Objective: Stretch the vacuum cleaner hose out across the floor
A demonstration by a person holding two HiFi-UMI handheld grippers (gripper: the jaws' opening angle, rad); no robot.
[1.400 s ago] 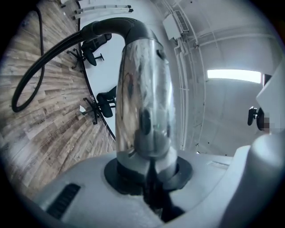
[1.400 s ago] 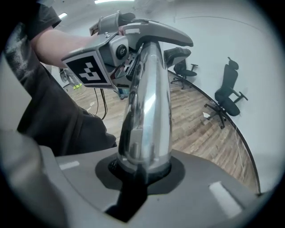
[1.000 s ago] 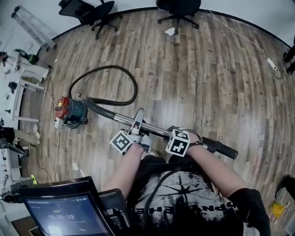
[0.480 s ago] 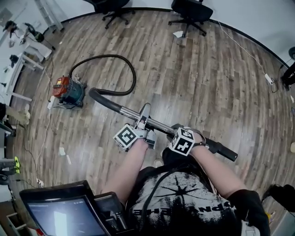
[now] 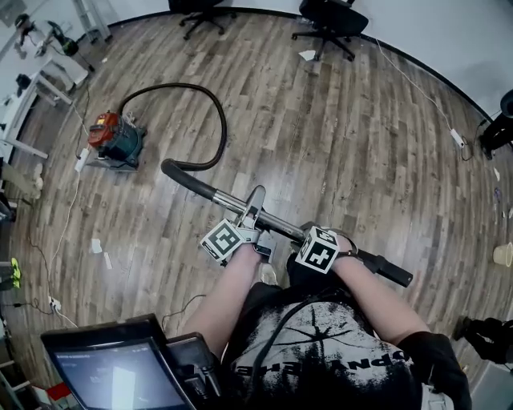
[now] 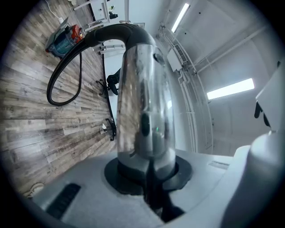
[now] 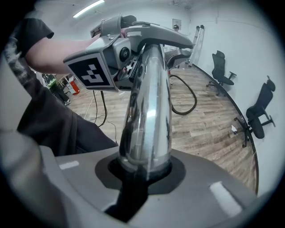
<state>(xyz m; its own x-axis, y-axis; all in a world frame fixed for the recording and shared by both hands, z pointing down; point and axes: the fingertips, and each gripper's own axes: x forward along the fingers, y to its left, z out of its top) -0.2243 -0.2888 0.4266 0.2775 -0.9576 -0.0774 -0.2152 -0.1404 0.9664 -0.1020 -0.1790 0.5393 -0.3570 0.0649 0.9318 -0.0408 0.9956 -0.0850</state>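
The red and teal vacuum cleaner (image 5: pixel 115 138) stands on the wood floor at upper left. Its black hose (image 5: pixel 215 120) arcs away from it and bends back to the curved handle (image 5: pixel 172 170). From there a chrome wand (image 5: pixel 232 202) runs down to the right and ends in a black tip (image 5: pixel 393 272). My left gripper (image 5: pixel 256 212) is shut on the wand (image 6: pixel 142 89) near its middle. My right gripper (image 5: pixel 309 238), tilted steeply down, is shut on the wand (image 7: pixel 149 98) further right. In the left gripper view the hose (image 6: pixel 62 75) loops toward the vacuum cleaner (image 6: pixel 64 38).
Two office chairs (image 5: pixel 329 20) stand at the far wall, with a paper scrap (image 5: pixel 309 56) near them. Desks and stands (image 5: pixel 32 88) line the left side, with cables (image 5: pixel 68 224) trailing on the floor. A power strip (image 5: pixel 458 138) lies at right. A tablet screen (image 5: pixel 112 372) is at bottom left.
Both grippers have carried the wand away from the vacuum cleaner, which now sits farther up and left in the head view. The hose loop has opened into a wider arc.
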